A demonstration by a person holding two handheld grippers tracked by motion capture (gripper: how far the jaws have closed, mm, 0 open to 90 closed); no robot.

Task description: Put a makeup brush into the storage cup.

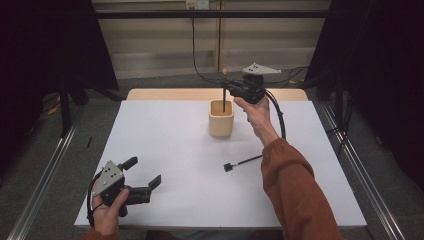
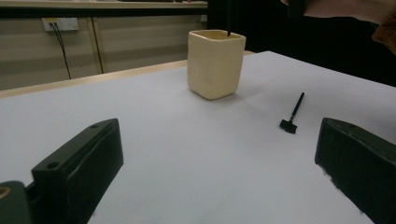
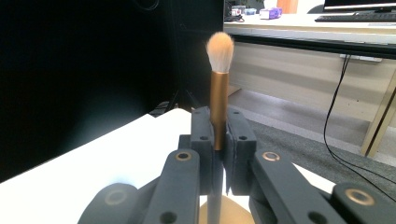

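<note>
Left tongs [image 1: 150, 181]: at the near left corner of the surface [image 1: 165, 150], jaws spread wide, nothing between them.
Small brush [image 1: 241, 163]: black, lying flat on the surface, right of centre.
Cup [image 1: 221, 118]: cream, upright, farther back.
Right tongs [image 1: 229, 86]: above the cup, clamped on the makeup brush [image 3: 219, 84], bristles up, handle's lower end inside the cup.

My brush [image 3: 219, 79], a slim dark handle with a copper collar and pale peach bristles on top, stands upright, its lower end inside the cream cup [image 1: 221, 120] mid-table.
</note>
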